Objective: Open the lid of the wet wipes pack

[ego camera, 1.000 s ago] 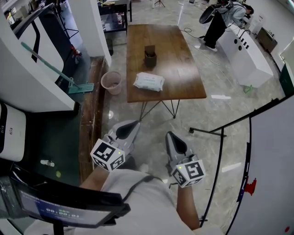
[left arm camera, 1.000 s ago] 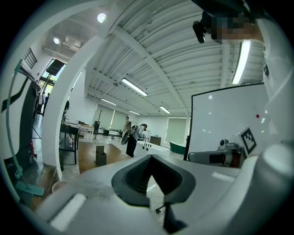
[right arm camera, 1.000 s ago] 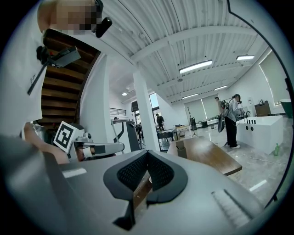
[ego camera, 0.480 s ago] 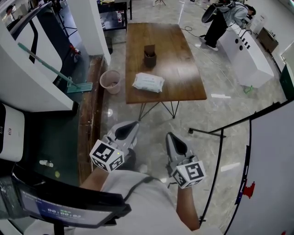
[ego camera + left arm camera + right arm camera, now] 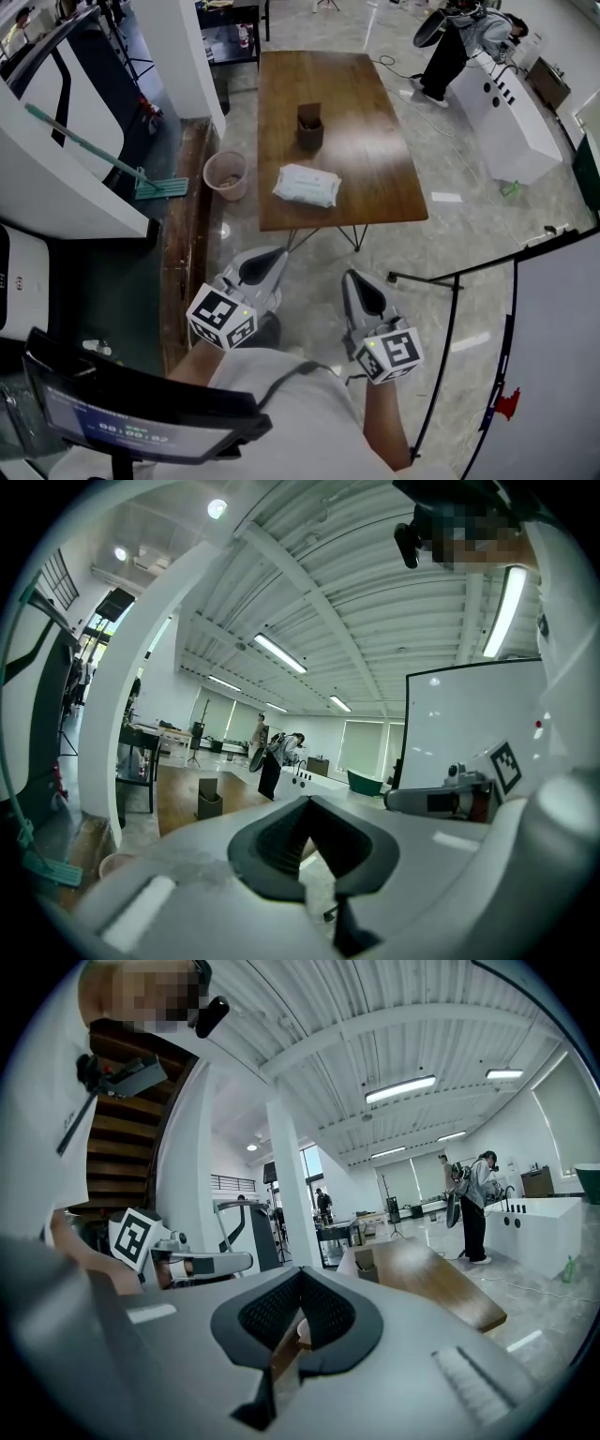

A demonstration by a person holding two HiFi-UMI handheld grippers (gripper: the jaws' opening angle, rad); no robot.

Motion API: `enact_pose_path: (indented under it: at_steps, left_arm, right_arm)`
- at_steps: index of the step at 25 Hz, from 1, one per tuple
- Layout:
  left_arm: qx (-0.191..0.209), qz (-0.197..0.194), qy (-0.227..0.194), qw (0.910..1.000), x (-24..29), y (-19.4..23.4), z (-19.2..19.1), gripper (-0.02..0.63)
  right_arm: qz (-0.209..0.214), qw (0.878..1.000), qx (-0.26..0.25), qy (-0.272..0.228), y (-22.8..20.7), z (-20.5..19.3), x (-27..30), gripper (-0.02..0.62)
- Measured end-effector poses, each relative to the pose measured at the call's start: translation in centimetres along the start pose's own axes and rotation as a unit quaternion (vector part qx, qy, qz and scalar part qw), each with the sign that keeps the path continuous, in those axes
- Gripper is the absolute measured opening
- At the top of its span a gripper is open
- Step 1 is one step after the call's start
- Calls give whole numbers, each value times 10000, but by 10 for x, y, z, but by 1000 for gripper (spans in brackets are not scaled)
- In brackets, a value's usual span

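The wet wipes pack (image 5: 306, 185), pale green and white, lies flat near the front edge of the brown wooden table (image 5: 375, 178). I cannot tell how its lid stands from this distance. My left gripper (image 5: 273, 255) and right gripper (image 5: 352, 277) hang side by side over the floor, well short of the table and pointing toward it. Both are shut with nothing between the jaws. In the left gripper view the left gripper (image 5: 309, 803) faces the table (image 5: 178, 799). From the right gripper view, the right gripper (image 5: 300, 1275) hides the pack.
A small brown holder (image 5: 309, 131) stands on the table behind the pack. A pink bin (image 5: 225, 174) and a mop (image 5: 103, 150) sit left of the table. A black stand (image 5: 450, 281) and a whiteboard (image 5: 562, 356) are on my right. A person (image 5: 459, 37) bends at a white counter (image 5: 511, 112).
The table and the pack have slid lower in the head view as I moved toward them. Both grippers came forward together and stayed shut.
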State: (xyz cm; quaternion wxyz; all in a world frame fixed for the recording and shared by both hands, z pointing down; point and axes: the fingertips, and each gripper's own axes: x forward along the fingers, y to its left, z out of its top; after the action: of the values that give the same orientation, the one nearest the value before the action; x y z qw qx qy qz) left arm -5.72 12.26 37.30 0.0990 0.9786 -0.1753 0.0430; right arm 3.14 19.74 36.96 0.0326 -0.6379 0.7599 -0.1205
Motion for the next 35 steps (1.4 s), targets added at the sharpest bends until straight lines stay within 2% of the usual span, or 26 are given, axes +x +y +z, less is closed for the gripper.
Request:
enact_pose_path:
  at_steps: [16,24,35]
  left_arm:
    - [-155,-260,-97,9995,53,107,33,5]
    - [-110,-519,-32,9986,76,152,31,5]
    - [-103,-806,145,9966,94,171,30,5]
  right_arm:
    - [-290,9995,-118,98,-24,27,110,9]
    - [-560,9982,-150,137,-33,26,157,9]
    - [-749,9970,-96,172,-42,27,186,9]
